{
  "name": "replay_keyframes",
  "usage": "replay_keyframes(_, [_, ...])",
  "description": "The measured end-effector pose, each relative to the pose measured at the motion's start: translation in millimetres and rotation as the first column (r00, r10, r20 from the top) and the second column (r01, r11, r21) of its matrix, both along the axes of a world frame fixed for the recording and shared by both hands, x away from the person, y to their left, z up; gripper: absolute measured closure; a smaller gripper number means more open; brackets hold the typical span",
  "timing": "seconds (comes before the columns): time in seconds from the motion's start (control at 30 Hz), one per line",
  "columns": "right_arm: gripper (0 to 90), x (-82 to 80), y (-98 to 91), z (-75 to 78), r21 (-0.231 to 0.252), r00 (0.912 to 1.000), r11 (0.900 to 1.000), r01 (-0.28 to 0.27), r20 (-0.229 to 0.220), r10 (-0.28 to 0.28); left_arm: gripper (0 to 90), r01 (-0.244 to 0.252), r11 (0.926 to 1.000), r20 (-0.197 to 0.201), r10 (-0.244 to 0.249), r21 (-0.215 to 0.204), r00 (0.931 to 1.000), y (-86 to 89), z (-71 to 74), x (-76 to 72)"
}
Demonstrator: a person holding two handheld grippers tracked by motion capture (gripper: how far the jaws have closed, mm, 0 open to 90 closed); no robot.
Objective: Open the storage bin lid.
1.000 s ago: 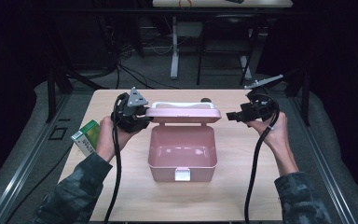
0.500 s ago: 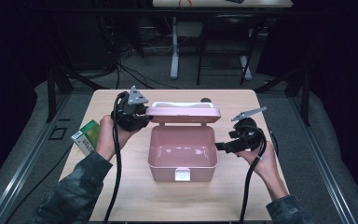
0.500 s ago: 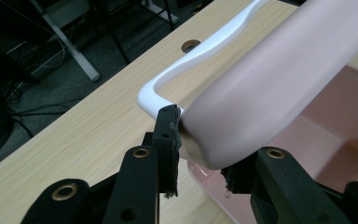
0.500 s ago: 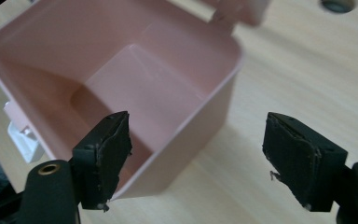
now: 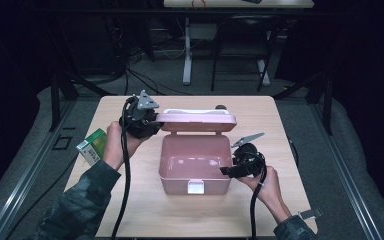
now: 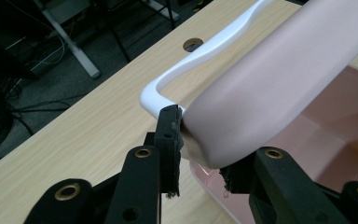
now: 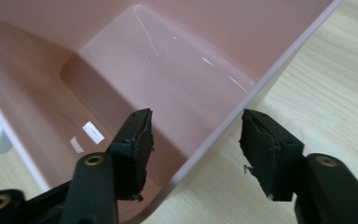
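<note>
The pink box [image 5: 195,165] sits mid-table, its lid [image 5: 196,121] clamped upright by the left gripper [image 6: 200,140] — the right gripper [image 7: 193,144], jaws just closing yet apart, straddles the box's side wall, and gripping it seems next.

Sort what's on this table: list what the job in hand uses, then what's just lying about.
In use:
- pink box
- its lid, clamped by the left hand-held gripper
- right hand-held gripper, astride the box wall

Lying about:
- green carton

Raised lid [image 5: 196,119] blocks the rear; box [image 5: 195,165] mouth stays unobstructed above.
</note>
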State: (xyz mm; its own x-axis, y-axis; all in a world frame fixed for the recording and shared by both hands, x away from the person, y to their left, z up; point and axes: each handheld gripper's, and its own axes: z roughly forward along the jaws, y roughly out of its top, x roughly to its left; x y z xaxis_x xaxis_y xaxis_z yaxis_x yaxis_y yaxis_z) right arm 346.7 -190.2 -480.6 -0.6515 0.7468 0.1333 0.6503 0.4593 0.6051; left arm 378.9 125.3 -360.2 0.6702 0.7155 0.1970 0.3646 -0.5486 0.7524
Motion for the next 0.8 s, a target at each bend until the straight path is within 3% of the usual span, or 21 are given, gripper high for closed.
replay_keyframes(0.33, [45.3,-0.8,-3.1,-6.0,0.018,1.0000,0.9998,-0.009,-0.003,0.009,74.5,-0.011,0.9999,0.008,0.011,0.004,0.9999,0.4,1.7,8.1])
replay_keyframes(0.57, [45.2,-0.8,0.9,-7.6,-0.014,0.9998,0.9998,-0.012,0.019,0.012,77.8,-0.025,0.9996,0.027,0.024,0.016,0.9994,-0.5,3.7,16.4])
replay_keyframes(0.8, [45.1,-1.5,2.4,-8.7,-0.016,0.9998,0.9999,0.004,0.017,-0.004,78.5,-0.023,0.9997,0.022,0.023,0.013,0.9995,0.3,5.3,25.3])
